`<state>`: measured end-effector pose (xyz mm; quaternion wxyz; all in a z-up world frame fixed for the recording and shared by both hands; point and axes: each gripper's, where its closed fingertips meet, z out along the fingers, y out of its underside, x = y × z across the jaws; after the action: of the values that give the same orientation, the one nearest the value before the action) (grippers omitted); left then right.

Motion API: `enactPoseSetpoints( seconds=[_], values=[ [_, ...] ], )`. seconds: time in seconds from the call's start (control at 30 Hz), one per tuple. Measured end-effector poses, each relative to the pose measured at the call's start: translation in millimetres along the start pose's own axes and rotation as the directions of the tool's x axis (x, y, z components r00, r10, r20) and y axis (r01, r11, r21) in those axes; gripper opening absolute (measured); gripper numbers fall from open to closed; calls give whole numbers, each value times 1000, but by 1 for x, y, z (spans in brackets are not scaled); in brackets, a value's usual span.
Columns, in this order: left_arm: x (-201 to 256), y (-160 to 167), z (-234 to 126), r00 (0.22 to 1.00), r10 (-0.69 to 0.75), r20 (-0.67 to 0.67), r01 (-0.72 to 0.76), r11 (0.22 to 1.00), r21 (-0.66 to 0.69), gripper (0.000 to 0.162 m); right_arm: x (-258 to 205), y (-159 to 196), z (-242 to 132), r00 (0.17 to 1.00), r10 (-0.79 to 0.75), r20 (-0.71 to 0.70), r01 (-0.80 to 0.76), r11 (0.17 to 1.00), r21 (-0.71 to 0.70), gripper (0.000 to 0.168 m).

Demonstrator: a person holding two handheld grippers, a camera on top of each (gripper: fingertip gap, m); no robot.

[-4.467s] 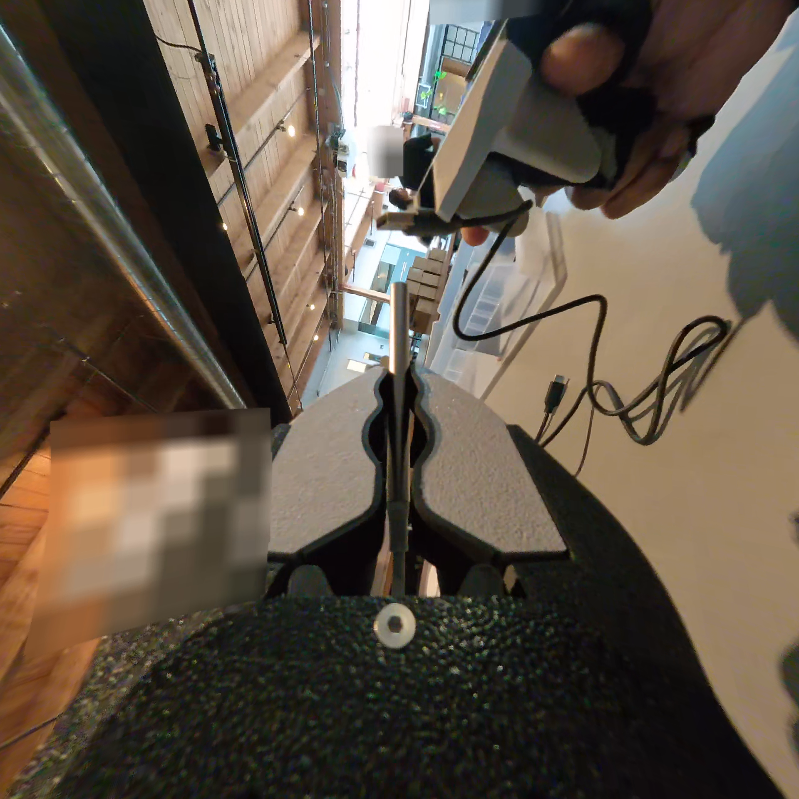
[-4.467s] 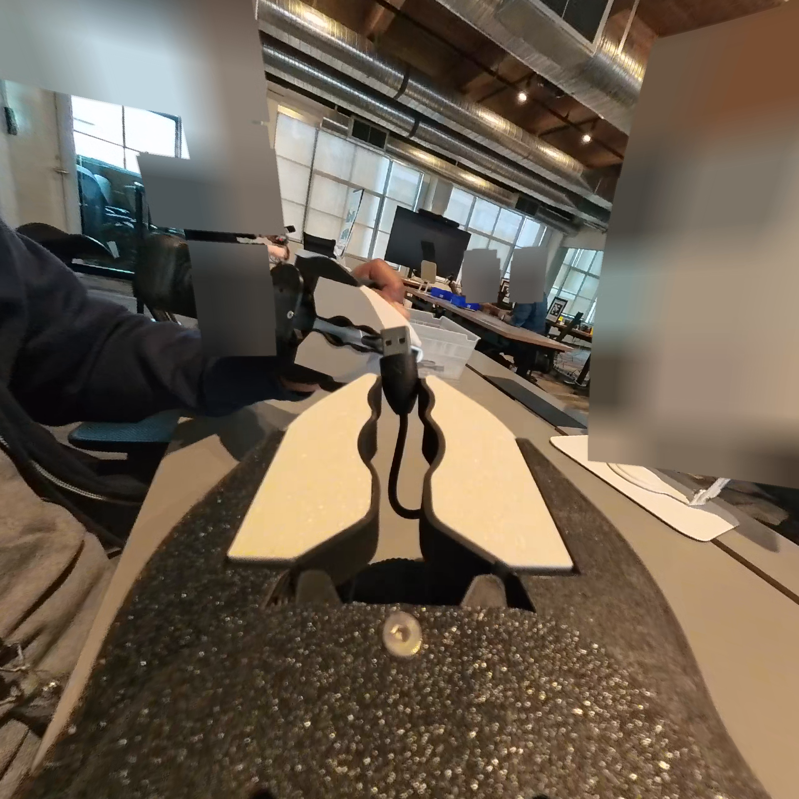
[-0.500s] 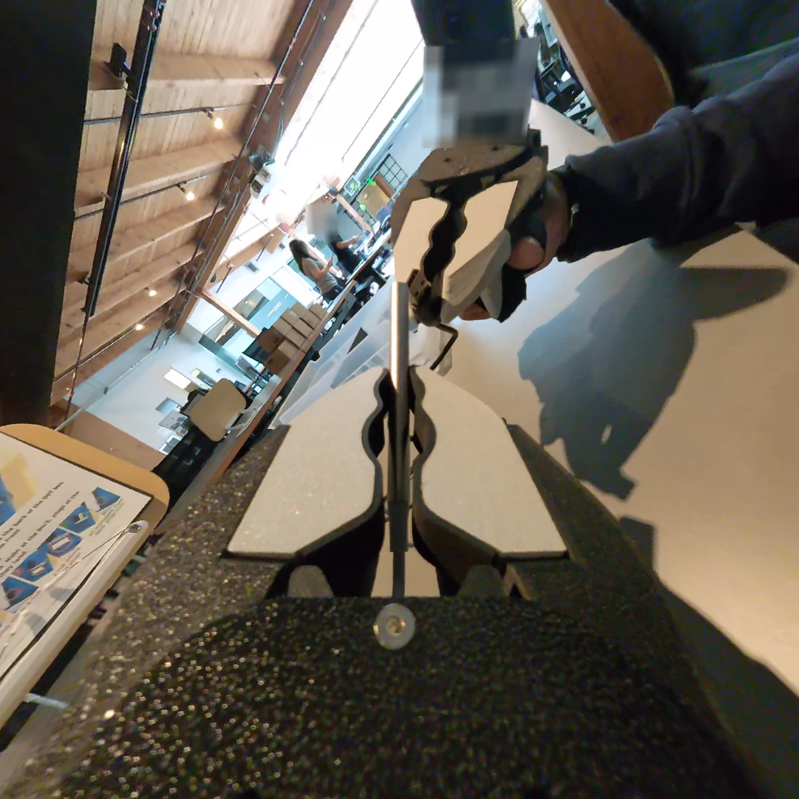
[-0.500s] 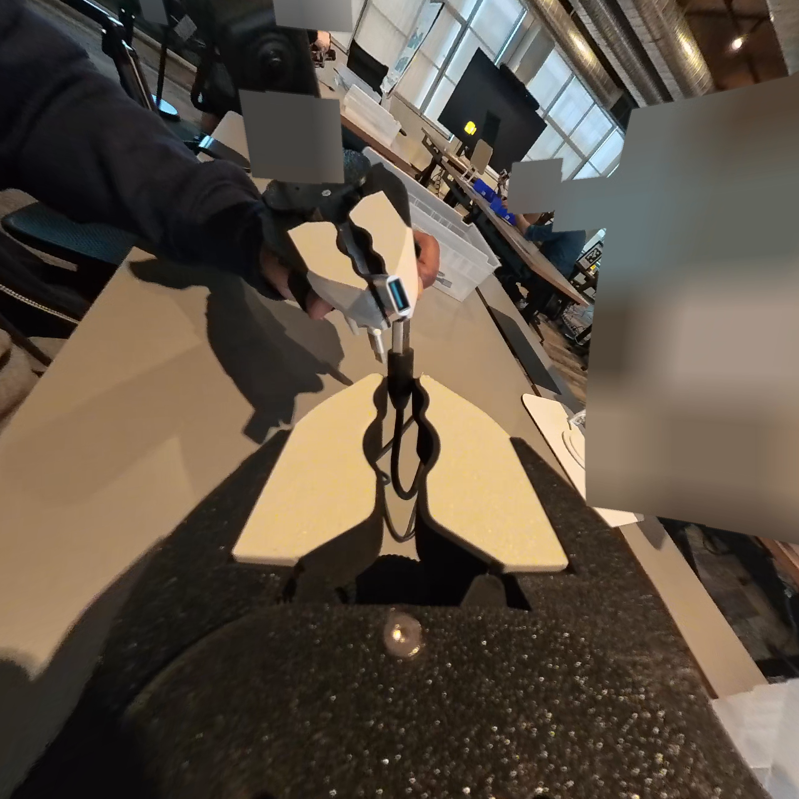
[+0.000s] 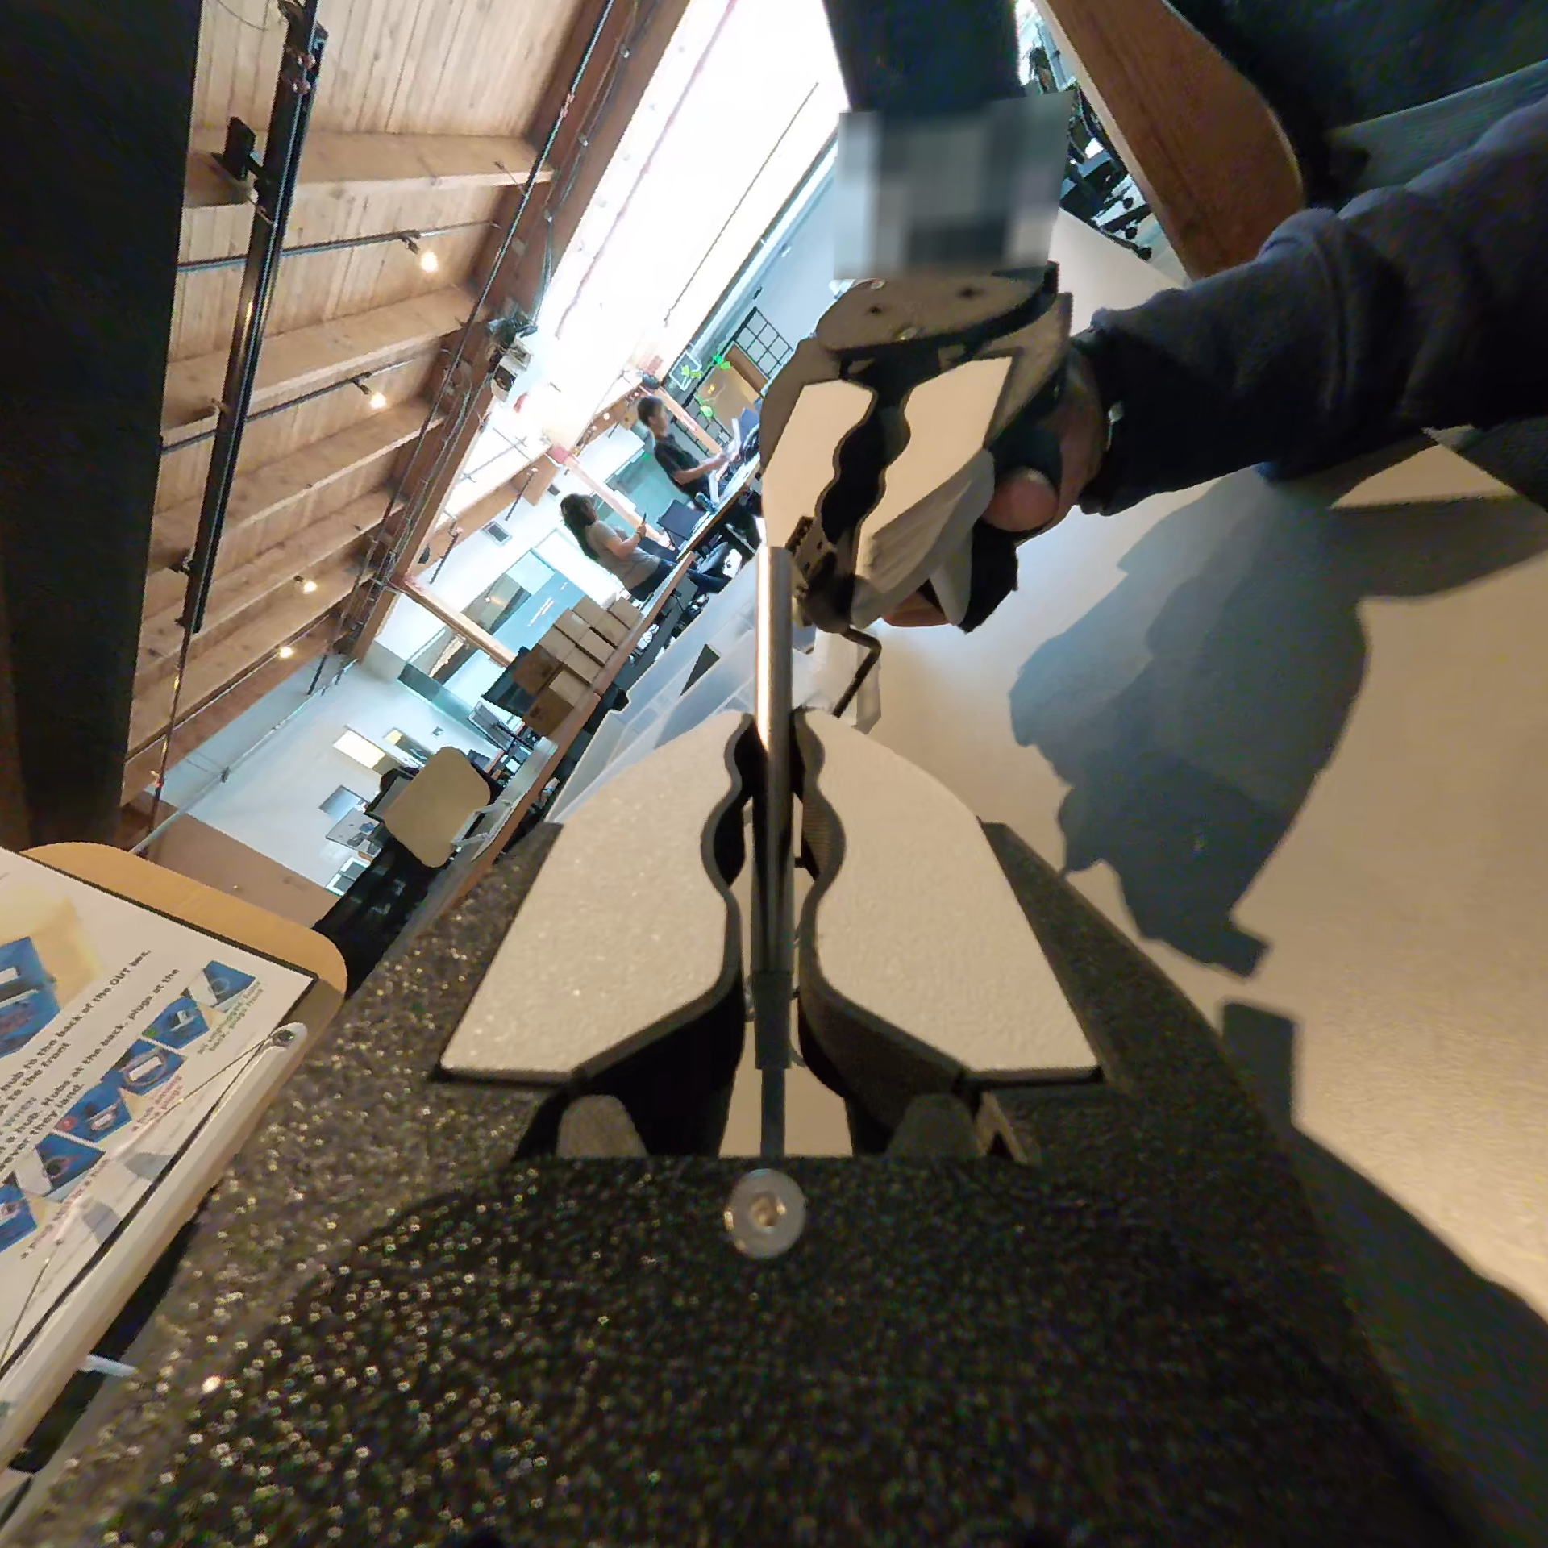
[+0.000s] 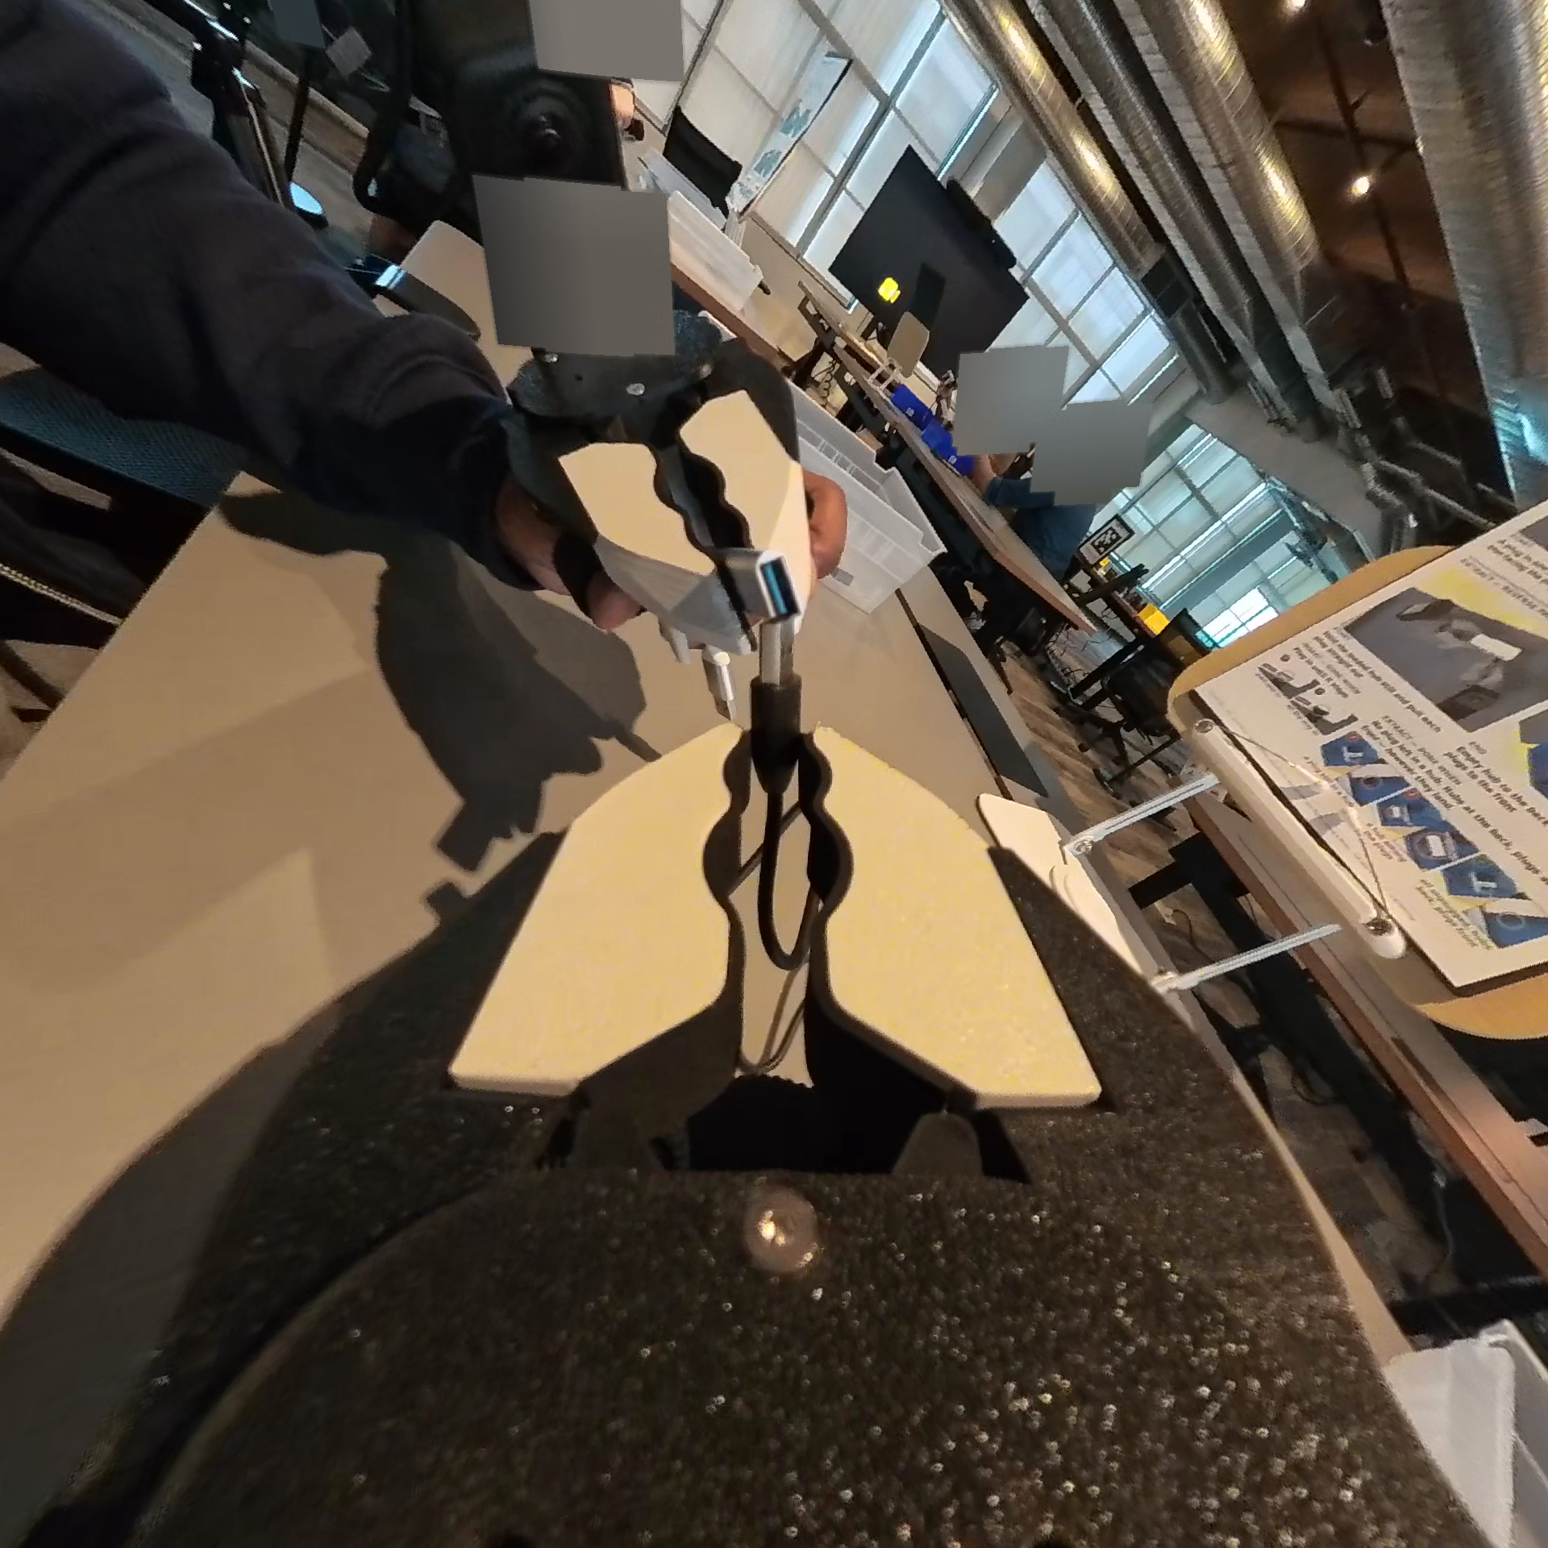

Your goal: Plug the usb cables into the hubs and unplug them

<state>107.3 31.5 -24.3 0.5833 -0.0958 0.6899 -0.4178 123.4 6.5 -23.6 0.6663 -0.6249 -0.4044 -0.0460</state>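
While your left gripper [image 5: 772, 737] pinches the slim, rigid metal hub [image 5: 772, 670] edge-on, your right gripper [image 6: 779, 737] clamps the black USB plug [image 6: 776, 712], held just under its port; the limp cable trails, so grip the moulded plug.

From my left camera the hub [image 5: 772, 754] shows edge-on only, a thin silver strip, so I can't see its ports. Its lower end drops behind my left gripper [image 5: 771, 745] body. Over on the right gripper [image 5: 825, 578], the plug [image 5: 806, 544] is nearly swallowed by the fingers. From my right camera the cable [image 6: 783, 871] loops between the pads and its tail vanishes below. The instruction sheet [image 6: 1424, 754] runs off the right edge.
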Motion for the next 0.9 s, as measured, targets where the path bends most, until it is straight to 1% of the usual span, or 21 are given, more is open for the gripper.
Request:
enactPoseSetpoints(
  seconds=[0.13, 0.33, 0.43, 0.6, 0.73, 0.9],
  values=[
    [1, -2, 0, 1000, 18, 0, -18, 1000, 4, 7, -1, -3, 0, 1000, -18, -6, 18, 1000, 14, 10],
    [1, -2, 1, 999, 40, 1, -40, 999, -11, 8, -1, 0, 2, 999, -37, -18, 37, 999, -11, 10],
    [1, 3, 2, 997, 79, 10, -78, 995, -55, 7, 1, 5, 4, 998, -54, -36, 52, 997, -49, 10],
    [-1, 19, 5, 986, 163, 30, -156, 973, -170, 7, 5, 21, 6, 991, -112, -68, 100, 982, -158, 10],
    [-2, 31, 5, 959, 282, 32, -263, 925, -273, 7, 9, 37, 8, 979, -183, -90, 152, 950, -273, 10],
    [-5, 45, 5, 886, 464, -1, -424, 807, -410, 7, 11, 61, 11, 952, -297, -76, 234, 864, -445, 10]
  ],
)
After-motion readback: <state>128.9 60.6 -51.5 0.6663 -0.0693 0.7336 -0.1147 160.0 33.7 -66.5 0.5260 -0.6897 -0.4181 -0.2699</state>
